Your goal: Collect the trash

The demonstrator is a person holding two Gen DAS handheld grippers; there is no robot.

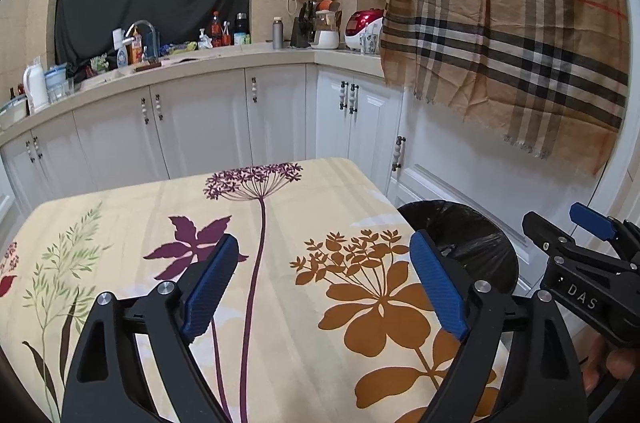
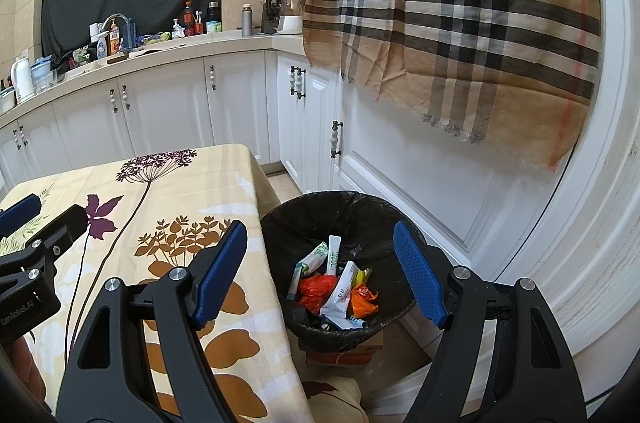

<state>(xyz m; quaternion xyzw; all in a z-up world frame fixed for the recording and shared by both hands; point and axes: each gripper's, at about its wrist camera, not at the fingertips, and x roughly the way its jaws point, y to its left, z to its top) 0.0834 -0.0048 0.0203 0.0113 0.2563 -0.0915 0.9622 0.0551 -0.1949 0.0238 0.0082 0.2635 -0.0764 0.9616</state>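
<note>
A bin with a black liner (image 2: 280, 219) stands on the floor right of the table; it also shows in the left wrist view (image 1: 480, 235). In it lie several wrappers: white-green packets (image 2: 320, 255), red plastic (image 2: 316, 287), orange scraps (image 2: 364, 301). My right gripper (image 2: 320, 247) is open and empty above the bin. My left gripper (image 1: 324, 255) is open and empty over the flowered tablecloth (image 1: 280, 223), which carries no trash that I can see. Each gripper shows in the other's view: the right one (image 1: 560, 227), the left one (image 2: 52, 211).
White cabinets (image 2: 168, 103) and a cluttered counter (image 1: 192, 59) run along the back. A plaid cloth (image 2: 460, 23) hangs over the white door on the right. A cardboard box (image 2: 344, 351) sits under the bin.
</note>
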